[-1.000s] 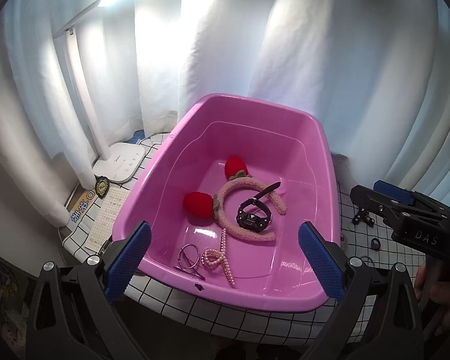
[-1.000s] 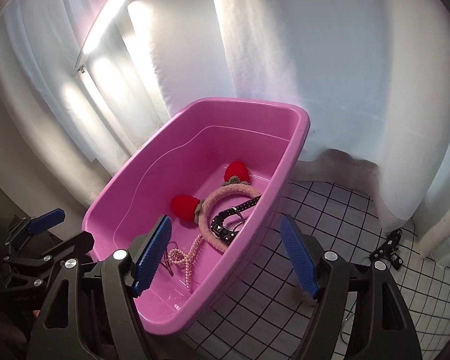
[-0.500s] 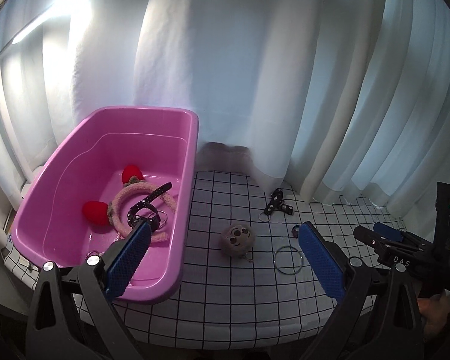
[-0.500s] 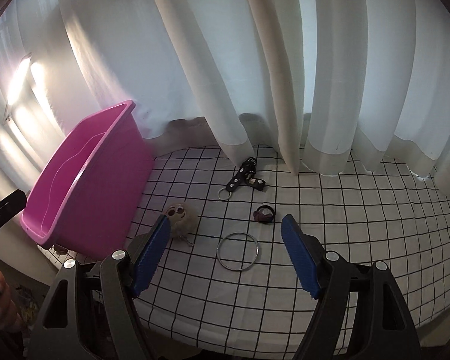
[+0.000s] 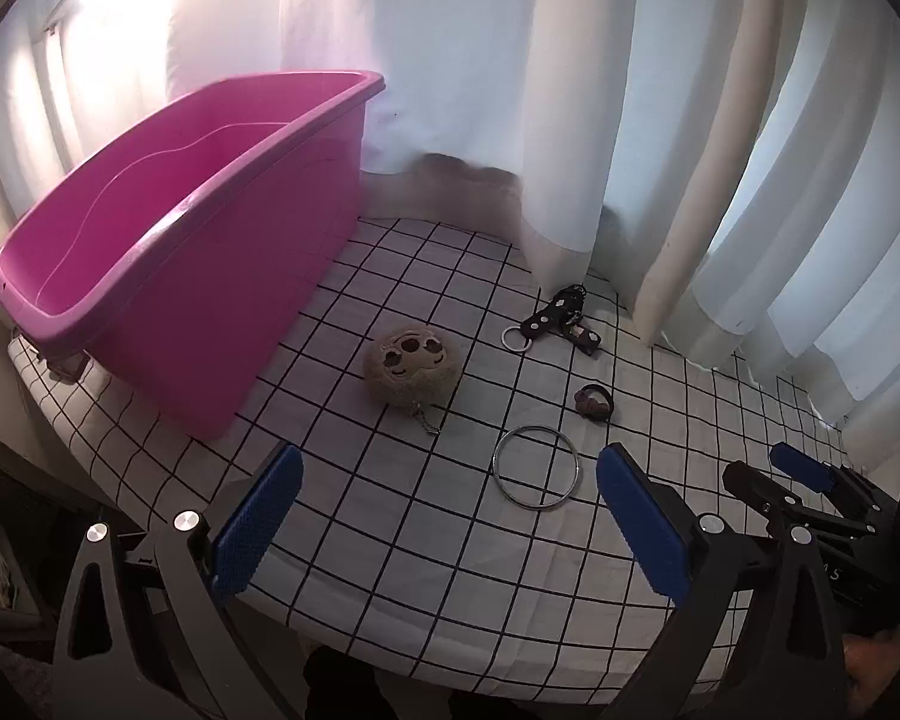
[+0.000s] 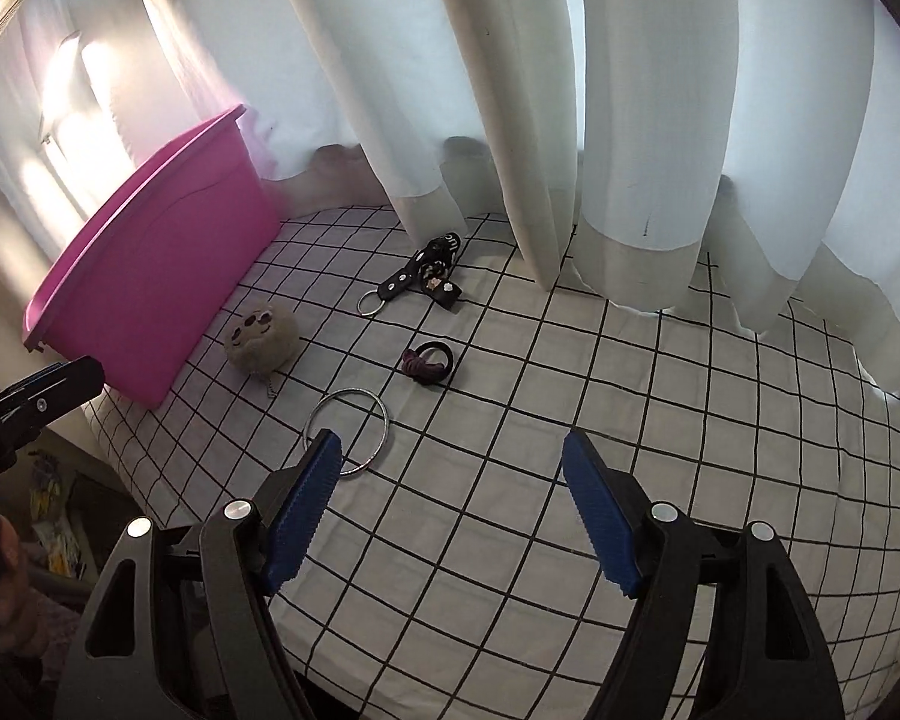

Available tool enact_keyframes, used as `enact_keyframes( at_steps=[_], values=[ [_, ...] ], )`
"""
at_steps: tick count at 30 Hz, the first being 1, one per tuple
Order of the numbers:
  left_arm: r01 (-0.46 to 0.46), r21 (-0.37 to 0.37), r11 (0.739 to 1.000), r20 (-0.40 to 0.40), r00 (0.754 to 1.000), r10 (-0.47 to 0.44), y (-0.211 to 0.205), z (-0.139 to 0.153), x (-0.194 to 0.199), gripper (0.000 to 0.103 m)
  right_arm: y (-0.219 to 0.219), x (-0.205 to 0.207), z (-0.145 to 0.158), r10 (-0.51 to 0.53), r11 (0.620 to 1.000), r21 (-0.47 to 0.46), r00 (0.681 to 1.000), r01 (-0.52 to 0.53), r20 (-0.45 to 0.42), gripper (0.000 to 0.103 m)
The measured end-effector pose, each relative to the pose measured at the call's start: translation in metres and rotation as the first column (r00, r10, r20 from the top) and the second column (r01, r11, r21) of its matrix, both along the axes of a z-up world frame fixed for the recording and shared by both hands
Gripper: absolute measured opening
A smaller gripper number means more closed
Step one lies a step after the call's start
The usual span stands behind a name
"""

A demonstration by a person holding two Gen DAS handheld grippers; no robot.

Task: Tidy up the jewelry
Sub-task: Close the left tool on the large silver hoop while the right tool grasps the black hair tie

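The surface (image 5: 390, 564) wears a white cloth ruled in a black grid, and white curtains (image 6: 630, 120) hang along its far edge, their hems resting on the cloth. Bright light glows through the fabric at upper left.

A pink bin (image 5: 222, 300) stands at the left end, its long axis running from the near-left corner back toward the curtains; from this low angle its floor is hidden. Just right of it lies a round, fuzzy tan charm (image 5: 411, 366) with a face on top and a short chain trailing toward the near edge. Beyond, close to the curtain hem, a black strap (image 6: 423, 279) with studs lies slanting, its metal ring end pointing near-left. Between strap and near edge sits a small dark hair tie (image 6: 429, 363) with a purplish knot. Nearest the cameras, a thin silver bangle (image 5: 537, 467) lies flat, apart from the rest.

The left gripper (image 5: 450, 522) hovers over the near edge, jaws wide with nothing between them, roughly framing the bangle. The right gripper (image 6: 453, 516) sits lower right, jaws likewise wide and empty, its left pad overlapping the bangle's rim in view.
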State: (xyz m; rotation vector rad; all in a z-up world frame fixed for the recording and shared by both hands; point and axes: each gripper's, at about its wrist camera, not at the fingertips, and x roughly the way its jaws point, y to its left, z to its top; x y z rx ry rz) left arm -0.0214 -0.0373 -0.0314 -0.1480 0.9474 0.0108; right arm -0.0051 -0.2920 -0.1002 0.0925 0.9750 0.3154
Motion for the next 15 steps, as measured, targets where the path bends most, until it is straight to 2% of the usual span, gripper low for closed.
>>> enact_keyframes(
  at_steps=[3, 5, 15],
  values=[
    [-0.062, 0.009, 0.998, -0.005, 0.998, 0.062, -0.013, -0.014, -0.003, 0.097, -0.003, 0.013, -0.008, 0.08, 0.997, -0.004, 0.997, -0.08, 0.001, 0.073],
    [-0.072, 0.017, 0.997, -0.009, 0.997, 0.072, -0.019, -0.026, -0.002, 0.097, -0.002, 0.022, -0.016, 0.114, 0.993, -0.006, 0.993, -0.114, 0.003, 0.073],
    [-0.133, 0.02, 0.991, -0.074, 0.988, 0.134, -0.033, -0.093, 0.019, 0.097, 0.014, 0.074, -0.07, 0.196, 0.981, -0.013, 0.98, -0.196, -0.025, 0.073]
  ],
)
